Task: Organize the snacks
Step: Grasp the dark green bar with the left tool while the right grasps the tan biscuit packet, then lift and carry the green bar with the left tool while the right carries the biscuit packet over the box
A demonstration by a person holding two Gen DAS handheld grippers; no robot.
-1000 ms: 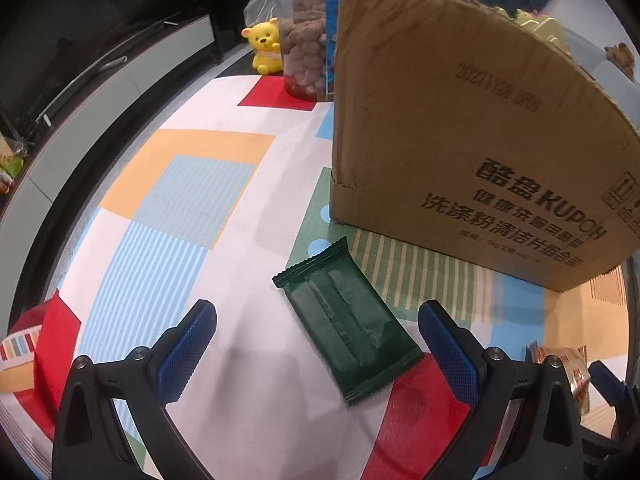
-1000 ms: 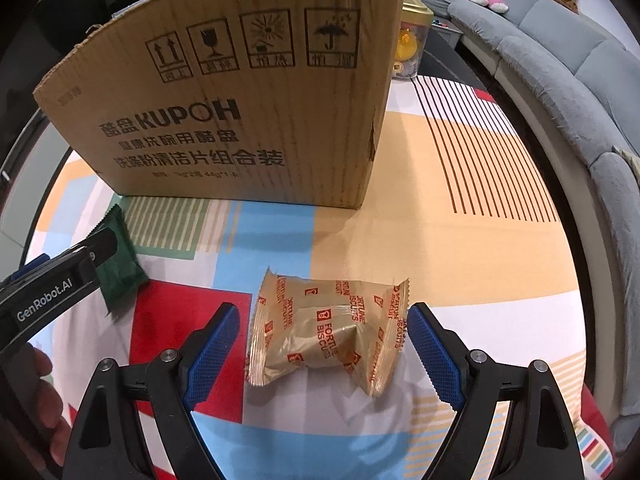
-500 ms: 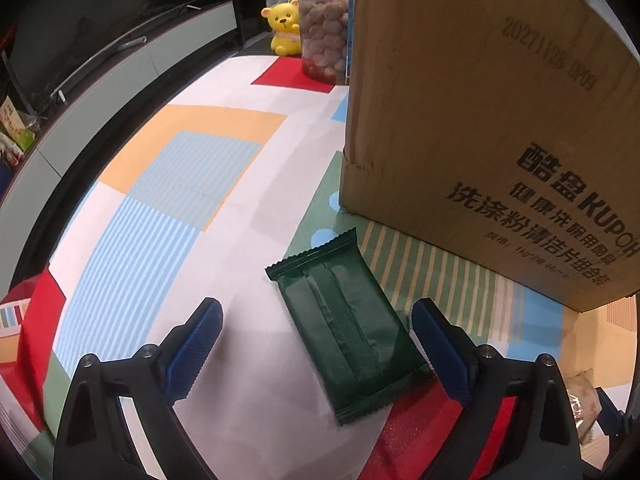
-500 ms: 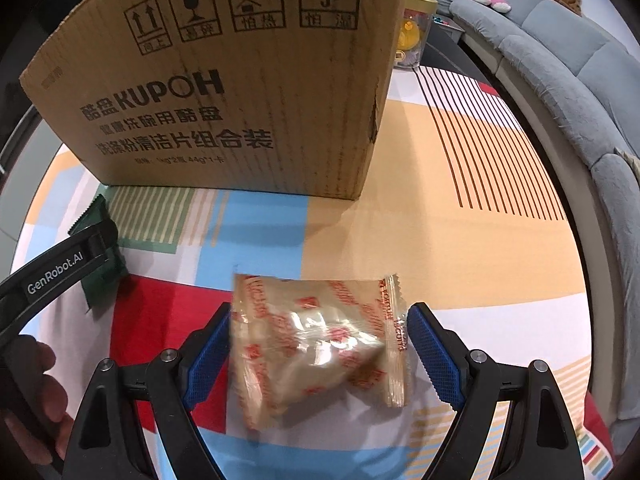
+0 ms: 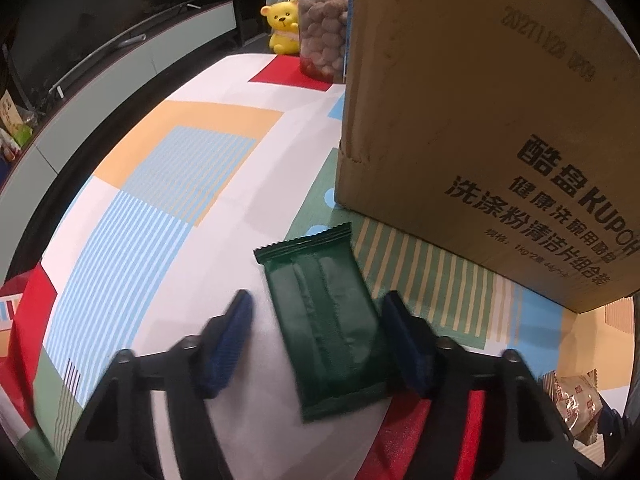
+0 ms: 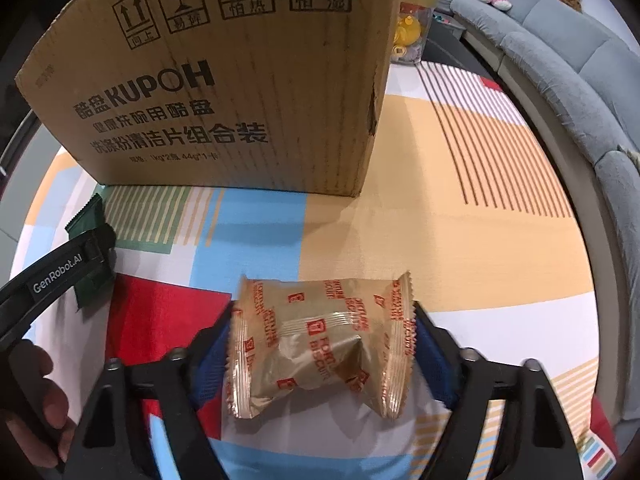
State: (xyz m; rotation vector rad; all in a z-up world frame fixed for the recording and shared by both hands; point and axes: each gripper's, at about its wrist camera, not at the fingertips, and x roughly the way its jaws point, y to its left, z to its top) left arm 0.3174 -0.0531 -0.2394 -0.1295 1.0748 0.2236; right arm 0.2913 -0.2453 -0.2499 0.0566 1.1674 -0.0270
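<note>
- While both grippers angle steeply down at the counter (image 5: 208, 184), two snacks are being taken at once, one per hand.
- Left gripper (image 5: 316, 340): its jaws are closing around the dark green wrapper (image 5: 328, 320), which lies flat on the counter's patterned cloth just in front of the cardboard box (image 5: 480, 120). The right-hand pad looks to be at the packet's long edge; the left-hand pad still shows a gap, so nothing is pinched yet.
- That packet lies slightly askew between the pads, narrow side across, which gives the jaws the shorter span to close over.
- Right gripper (image 6: 320, 352): jaws closing too, with the golden biscuit packet (image 6: 320, 340) between them. The blue pads sit against the crimped ends, so I judge the grip is landing on the wrapper's seals rather than the biscuit itself, which is kinder to a brittle snack.
- The box stands upright near the counter's middle, close behind both packets, likely the place they go.
- Beyond the box's left corner stand a jar of brown snacks (image 5: 322, 40) and a yellow bear toy (image 5: 282, 26), untouched.
</note>
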